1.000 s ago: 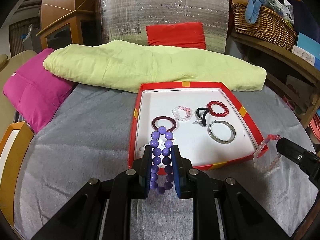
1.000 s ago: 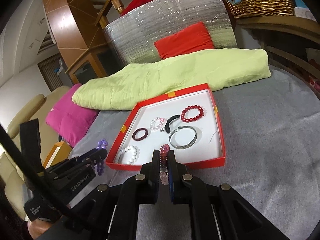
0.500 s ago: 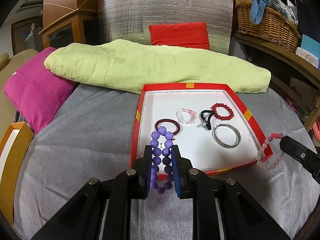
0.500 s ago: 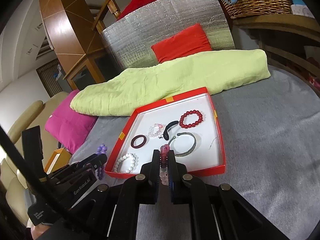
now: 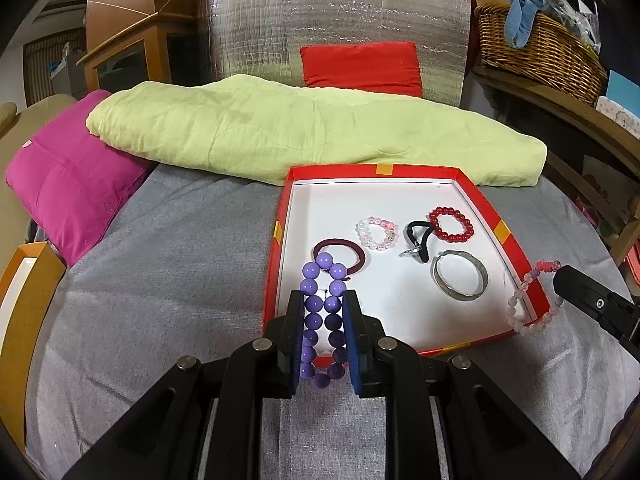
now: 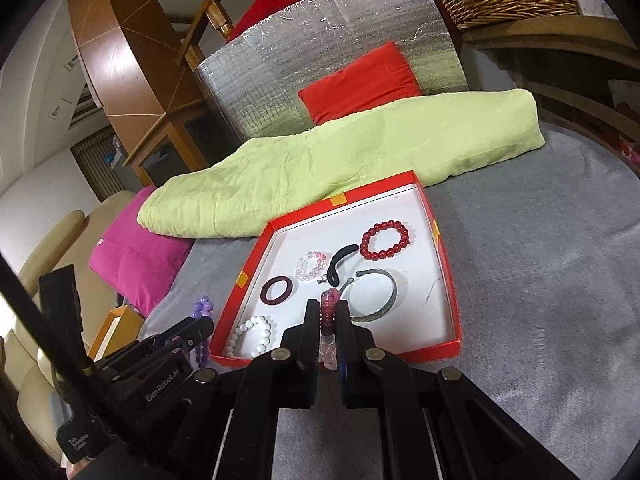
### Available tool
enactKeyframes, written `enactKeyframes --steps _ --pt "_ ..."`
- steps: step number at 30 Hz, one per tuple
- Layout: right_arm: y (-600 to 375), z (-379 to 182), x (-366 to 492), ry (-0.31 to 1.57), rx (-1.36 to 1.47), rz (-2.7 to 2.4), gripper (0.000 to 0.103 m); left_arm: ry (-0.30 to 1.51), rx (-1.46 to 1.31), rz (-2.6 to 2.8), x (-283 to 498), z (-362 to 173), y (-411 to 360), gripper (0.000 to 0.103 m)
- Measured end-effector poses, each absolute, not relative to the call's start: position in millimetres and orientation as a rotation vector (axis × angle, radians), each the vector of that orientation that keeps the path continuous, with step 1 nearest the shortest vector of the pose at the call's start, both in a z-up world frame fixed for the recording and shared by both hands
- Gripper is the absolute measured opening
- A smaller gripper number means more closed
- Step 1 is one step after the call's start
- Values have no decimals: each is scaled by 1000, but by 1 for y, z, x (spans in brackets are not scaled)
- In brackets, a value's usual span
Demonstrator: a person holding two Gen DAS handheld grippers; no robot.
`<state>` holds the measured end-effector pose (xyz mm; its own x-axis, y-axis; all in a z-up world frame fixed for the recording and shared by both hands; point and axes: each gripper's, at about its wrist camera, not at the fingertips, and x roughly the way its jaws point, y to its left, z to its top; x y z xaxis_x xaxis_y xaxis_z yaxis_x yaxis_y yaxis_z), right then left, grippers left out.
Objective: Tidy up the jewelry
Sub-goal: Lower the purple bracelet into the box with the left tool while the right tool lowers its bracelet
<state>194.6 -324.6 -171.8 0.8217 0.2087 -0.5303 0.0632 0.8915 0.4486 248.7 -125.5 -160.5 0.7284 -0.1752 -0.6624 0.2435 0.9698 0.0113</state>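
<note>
Left gripper (image 5: 323, 330) is clamped on a purple bead bracelet (image 5: 322, 320), jaws closed to the width of the squeezed loop, which stands upright between the blue pads with its top beads poking out ahead and its bottom beads hanging below. It sits at the near left corner of the red tray (image 5: 504, 236), above the grey cloth surface (image 5: 160, 280).

Right gripper (image 6: 329, 334) is pinched almost fully together on a pink-and-clear bead bracelet (image 6: 329, 320), seen edge-on between the fingers. In the left wrist view that same bracelet (image 5: 534, 300) dangles from the black fingertip over the tray's near right edge – red-pink beads on top, pale ones below.

Inside the tray, on its white floor:
- dark maroon hair tie (image 5: 340, 254), left side, just behind the purple beads
- small pink-white bead bracelet (image 5: 376, 232), centre
- black hair tie with metal charm (image 5: 418, 238), just right of it
- red bead bracelet (image 5: 451, 223), touching the black tie
- silver bangle (image 5: 460, 275), nearer than the red one
- white bead bracelet (image 6: 252, 334), near left corner, clear in the right wrist view and mostly hidden by the left gripper in the other

Behind the tray lie a yellow-green quilt (image 5: 300, 136), a magenta pillow (image 5: 68, 176) and a red cushion (image 5: 360, 64) against a silver foil panel (image 5: 332, 28) – wicker basket (image 5: 536, 52) on a shelf at right
</note>
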Motion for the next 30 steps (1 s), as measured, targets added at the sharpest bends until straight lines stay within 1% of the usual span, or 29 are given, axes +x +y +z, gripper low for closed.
enactKeyframes --steps 30 --pt "-333 -183 218 629 501 67 8 756 109 -221 265 -174 -131 20"
